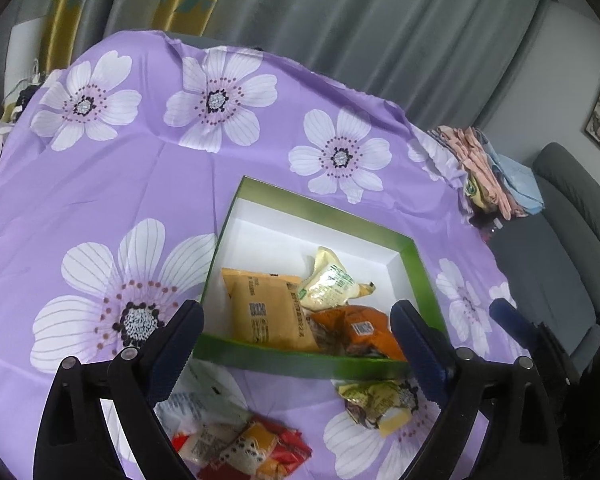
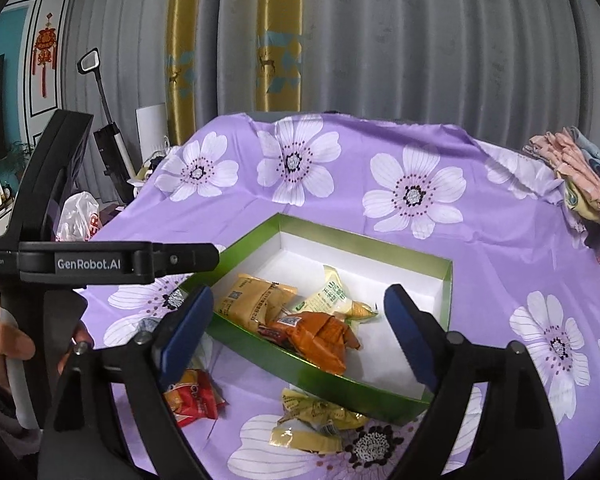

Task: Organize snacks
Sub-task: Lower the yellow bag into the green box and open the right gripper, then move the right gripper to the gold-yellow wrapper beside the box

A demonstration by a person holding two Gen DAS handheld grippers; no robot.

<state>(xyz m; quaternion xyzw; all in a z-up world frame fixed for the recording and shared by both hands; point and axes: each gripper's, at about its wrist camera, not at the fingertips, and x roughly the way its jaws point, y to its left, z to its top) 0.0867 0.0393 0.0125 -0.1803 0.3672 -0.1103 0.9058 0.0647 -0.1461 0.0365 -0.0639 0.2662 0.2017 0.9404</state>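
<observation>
A green box (image 1: 324,212) (image 2: 256,348) with a white inside lies on the purple flowered cloth. In it are a tan packet (image 1: 268,312) (image 2: 252,300), a pale yellow packet (image 1: 328,284) (image 2: 332,294) and an orange packet (image 1: 360,330) (image 2: 324,334). In front of the box lie a yellow-green packet (image 1: 376,404) (image 2: 316,420) and red and orange packets (image 1: 248,448) (image 2: 192,396). My left gripper (image 1: 296,352) is open and empty above the box's near wall. My right gripper (image 2: 300,336) is open and empty above the box.
The left gripper's body (image 2: 100,262) and the hand holding it stand at the left of the right wrist view. Folded cloths (image 1: 496,176) (image 2: 580,168) lie at the table's far right edge. A grey sofa (image 1: 560,264) is to the right. Curtains hang behind.
</observation>
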